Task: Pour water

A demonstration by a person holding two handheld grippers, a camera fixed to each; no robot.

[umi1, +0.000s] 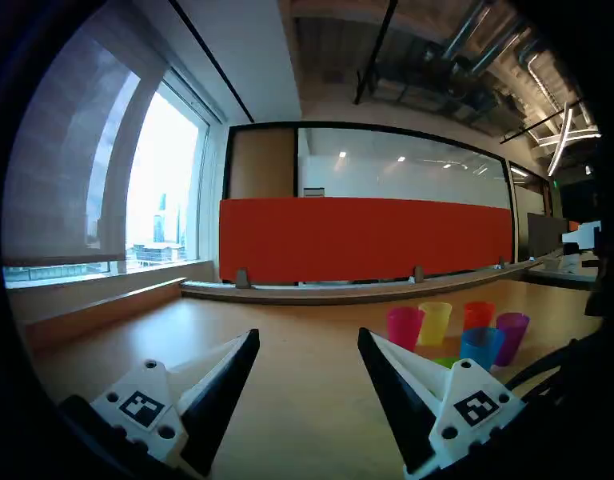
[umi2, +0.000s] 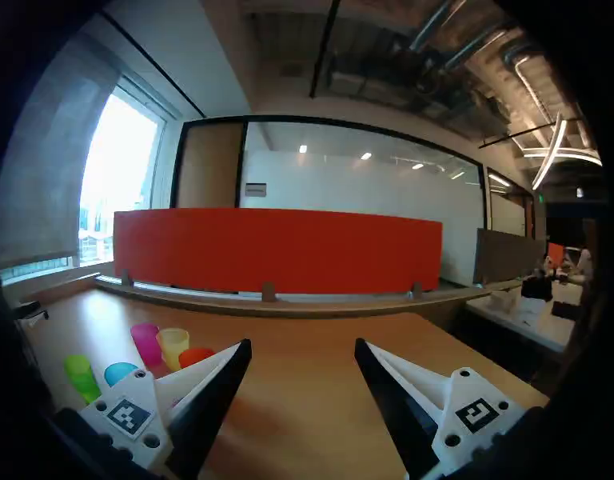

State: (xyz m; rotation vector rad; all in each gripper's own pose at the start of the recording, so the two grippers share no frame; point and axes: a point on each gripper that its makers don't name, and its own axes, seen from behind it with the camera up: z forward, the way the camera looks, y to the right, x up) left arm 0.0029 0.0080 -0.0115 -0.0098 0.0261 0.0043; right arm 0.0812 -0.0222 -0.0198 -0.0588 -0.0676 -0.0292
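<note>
Presently, both pairs of tongs are held low over a wooden tabletop (umi1: 307, 432). The left tongs (umi1: 307, 334) are spread wide with nothing between the fingers, and the right tongs (umi2: 301, 344) are likewise parted and empty. In the left gripper view, six plastic cups are grouped upright on the tabletop, ahead and to the right of the tongs. A pink cup (umi1: 404, 326) is set just beside a yellow cup (umi1: 435, 322), with an orange cup (umi1: 478, 314) and a purple cup (umi1: 512, 334) further right. A blue cup (umi1: 481, 346) is placed in front of those two, and a green cup (umi1: 445, 362) is largely hidden behind the right finger. In the right gripper view the group is found at the lower left, the orange cup partly covered by the left finger. Whether any cup holds water cannot be told. Bare tabletop is seen ahead of each pair of fingers as far as a red partition (umi1: 363, 240) fixed along the far edge. A window (umi1: 159, 200) is noted to the left and a neighbouring desk (umi2: 531, 320) to the right, well apart from the cups.
</note>
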